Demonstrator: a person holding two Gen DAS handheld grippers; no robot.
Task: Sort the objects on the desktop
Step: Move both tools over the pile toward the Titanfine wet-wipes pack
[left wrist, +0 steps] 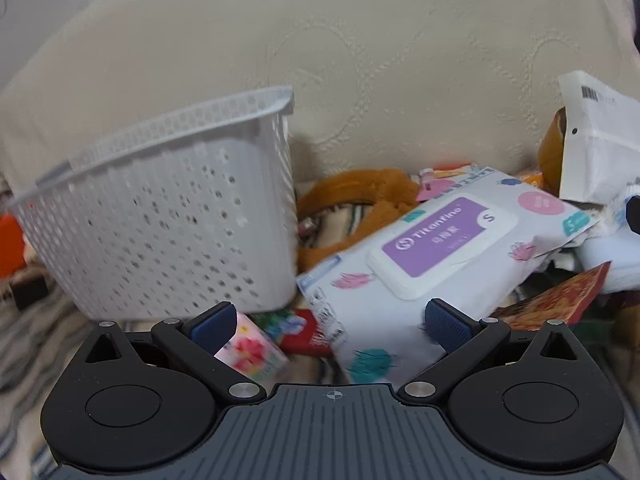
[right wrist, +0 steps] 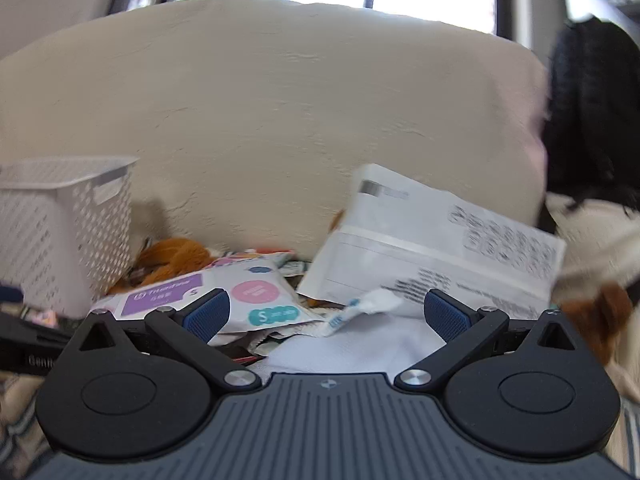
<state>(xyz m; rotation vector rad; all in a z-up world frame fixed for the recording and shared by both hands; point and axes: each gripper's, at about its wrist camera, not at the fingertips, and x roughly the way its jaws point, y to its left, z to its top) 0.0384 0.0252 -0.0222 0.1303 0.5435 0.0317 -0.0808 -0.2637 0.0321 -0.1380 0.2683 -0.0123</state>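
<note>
A white perforated basket (left wrist: 168,216) stands at the left; it also shows in the right wrist view (right wrist: 60,228). A wipes pack with a purple label (left wrist: 436,248) lies on a pile of clutter; it also shows in the right wrist view (right wrist: 224,296). My left gripper (left wrist: 330,324) is open and empty, low over the near end of the pack. A small pink flowered box (left wrist: 252,348) lies by its left finger. My right gripper (right wrist: 328,316) is open and empty above white cloth (right wrist: 352,348). A white printed pouch (right wrist: 432,248) leans behind it.
A large beige cushion (left wrist: 360,60) backs the pile. A brown plush toy (left wrist: 360,192) lies behind the wipes. A red-orange packet (left wrist: 560,300) lies at right, a white pouch (left wrist: 596,136) above it. A black device (right wrist: 24,344) lies at left. A dark bag (right wrist: 592,112) hangs at right.
</note>
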